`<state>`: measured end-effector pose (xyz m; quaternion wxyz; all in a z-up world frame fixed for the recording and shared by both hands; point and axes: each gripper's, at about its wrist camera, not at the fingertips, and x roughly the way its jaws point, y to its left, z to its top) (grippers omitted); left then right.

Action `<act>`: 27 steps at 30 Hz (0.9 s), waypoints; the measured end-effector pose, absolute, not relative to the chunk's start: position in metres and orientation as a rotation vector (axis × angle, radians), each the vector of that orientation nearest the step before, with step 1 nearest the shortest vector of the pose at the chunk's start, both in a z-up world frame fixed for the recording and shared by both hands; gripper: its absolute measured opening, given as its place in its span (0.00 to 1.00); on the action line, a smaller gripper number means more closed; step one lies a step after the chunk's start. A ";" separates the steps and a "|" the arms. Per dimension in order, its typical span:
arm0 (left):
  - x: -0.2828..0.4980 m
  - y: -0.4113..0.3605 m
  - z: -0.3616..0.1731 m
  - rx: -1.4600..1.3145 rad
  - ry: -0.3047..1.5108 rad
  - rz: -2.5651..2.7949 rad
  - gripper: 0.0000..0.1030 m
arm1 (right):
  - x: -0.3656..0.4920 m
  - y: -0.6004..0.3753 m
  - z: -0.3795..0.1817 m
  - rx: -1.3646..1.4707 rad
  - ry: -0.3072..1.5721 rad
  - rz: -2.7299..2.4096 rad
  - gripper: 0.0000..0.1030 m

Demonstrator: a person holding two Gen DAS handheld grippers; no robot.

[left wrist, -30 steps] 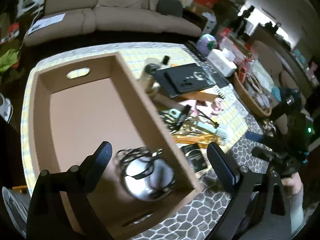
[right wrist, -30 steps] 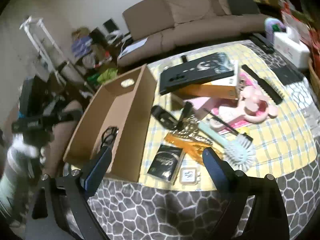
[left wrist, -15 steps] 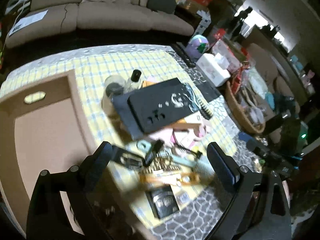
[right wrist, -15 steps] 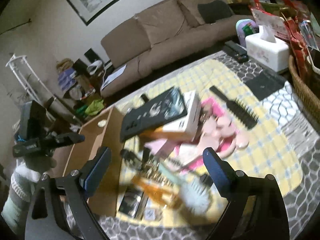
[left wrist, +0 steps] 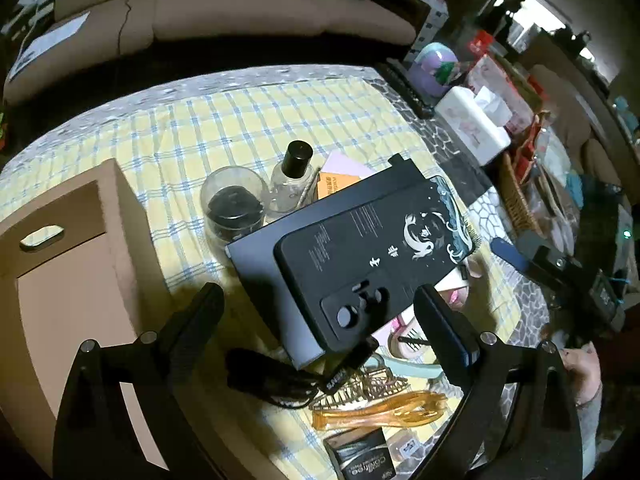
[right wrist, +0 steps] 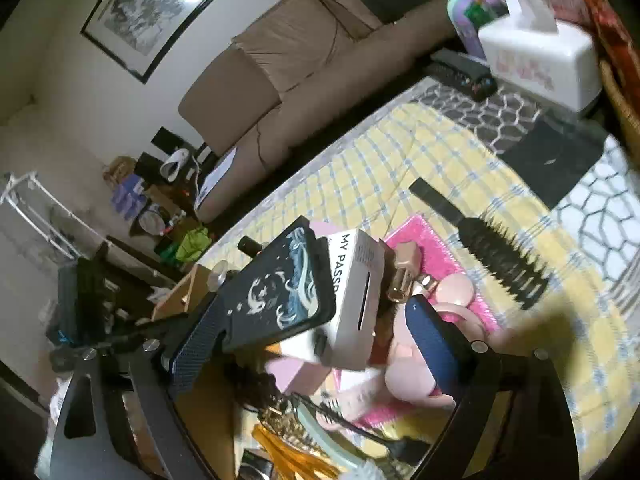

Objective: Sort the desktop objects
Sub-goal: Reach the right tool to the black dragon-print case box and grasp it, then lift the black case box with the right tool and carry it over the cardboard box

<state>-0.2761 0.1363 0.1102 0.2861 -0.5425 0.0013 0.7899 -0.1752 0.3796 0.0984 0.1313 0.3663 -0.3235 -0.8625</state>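
Left gripper [left wrist: 318, 302] hangs over the pile with its jaws spread wide and nothing between the pads. Right under it lies the black phone case [left wrist: 372, 256], printed with a white fish, waves and a few characters, resting on a dark flat box [left wrist: 264, 276]. Just beyond those stand a clear jar with a dark lid inside [left wrist: 232, 208] and a small clear bottle with a black cap [left wrist: 292, 176]. Nearer the camera, a black strap [left wrist: 280, 376] carries lettering too small to read, beside an amber hair clip [left wrist: 380, 414] and a black packet [left wrist: 362, 458] whose script I can't make out. The cardboard box [left wrist: 80, 264] sits at the left on the yellow checked cloth [left wrist: 224, 120].

Right gripper [right wrist: 308, 324] is also wide open, gripping nothing, its left finger close by the phone case. Between the fingers shows a white carton [right wrist: 356, 296] reading "MY PASS", the rest hidden. A black hairbrush [right wrist: 492, 252] lies beyond, a white tissue box [right wrist: 544, 60] farther off.
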 end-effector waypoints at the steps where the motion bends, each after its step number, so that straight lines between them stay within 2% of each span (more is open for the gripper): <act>1: -0.277 0.138 0.109 -1.452 0.008 2.107 0.92 | -0.178 0.379 0.096 1.065 -0.953 -2.497 0.92; 5: -0.284 0.142 0.102 -1.472 0.023 2.098 0.92 | -0.186 0.376 0.093 1.058 -0.943 -2.506 0.92; 10: -0.289 0.142 0.095 -1.492 -0.002 2.077 0.93 | -0.193 0.367 0.112 0.976 -0.796 -2.573 0.88; 18: -0.291 0.149 0.081 -1.545 0.003 2.058 0.95 | -0.218 0.342 0.102 1.084 -0.663 -2.505 0.56; 19: -0.291 0.150 0.079 -1.547 -0.006 2.048 0.97 | -0.220 0.339 0.100 1.090 -0.663 -2.493 0.55; 23: -0.288 0.155 0.078 -1.538 0.018 2.059 0.98 | -0.222 0.334 0.094 1.103 -0.666 -2.482 0.54; 27: -0.288 0.151 0.081 -1.525 -0.025 2.088 0.92 | -0.221 0.335 0.094 1.101 -0.688 -2.473 0.54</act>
